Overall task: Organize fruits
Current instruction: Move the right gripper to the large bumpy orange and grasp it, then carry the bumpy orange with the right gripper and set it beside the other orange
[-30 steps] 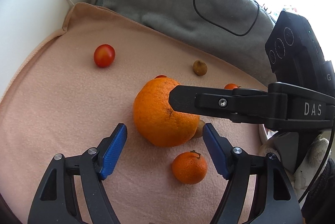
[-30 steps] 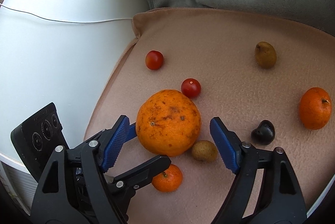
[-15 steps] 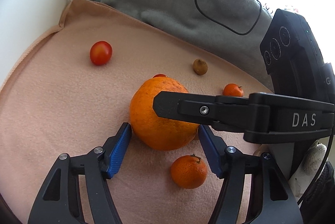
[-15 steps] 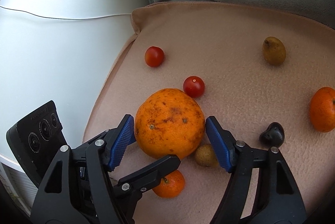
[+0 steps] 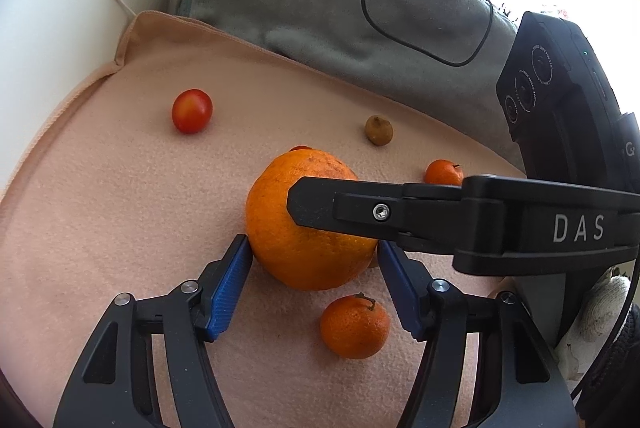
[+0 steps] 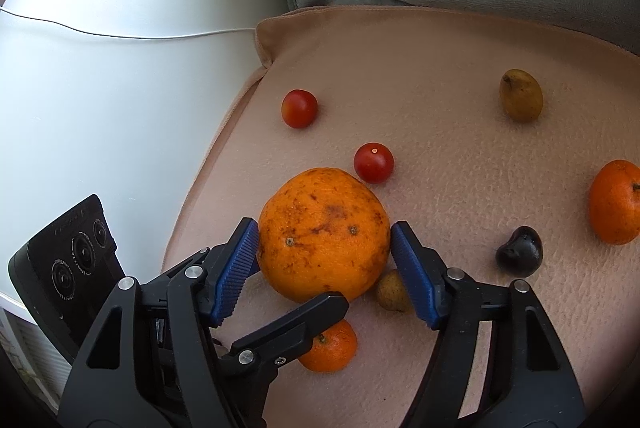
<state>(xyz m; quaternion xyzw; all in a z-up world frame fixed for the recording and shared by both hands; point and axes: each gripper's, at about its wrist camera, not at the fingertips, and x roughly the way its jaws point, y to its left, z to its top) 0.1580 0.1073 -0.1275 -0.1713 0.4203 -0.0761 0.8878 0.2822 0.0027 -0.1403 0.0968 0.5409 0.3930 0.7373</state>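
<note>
Both grippers are on the same fruit here. The big orange [image 5: 308, 224] sits on the peach cloth [image 5: 100, 212] near the middle, and the left gripper [image 5: 314, 280] has it between its blue pads [image 5: 228, 288], with the tips touching or nearly touching its lower flanks. Those jaws have been closing over the last second. In the right wrist view, the right gripper [image 6: 324, 268] has its jaws around the same orange, pads pressed on its left and right sides, and they have just closed in too.

What matters is that the orange lies dead ahead of both sets of jaws, and they come at it from crossing directions, so 1 right finger lies across the fruit in the left view. It's round, so there's no long axis to worry about. Neither hand looks clearly nearer.

The other fruit lies around it: 2 cherry tomatoes [image 6: 374, 162], 2 small mandarins [image 5: 354, 326], 2 brownish fruits [image 6: 520, 94] and a dark one [image 6: 520, 250]. My guess is the lift comes next, and it could slip from the tip-only left grip.
</note>
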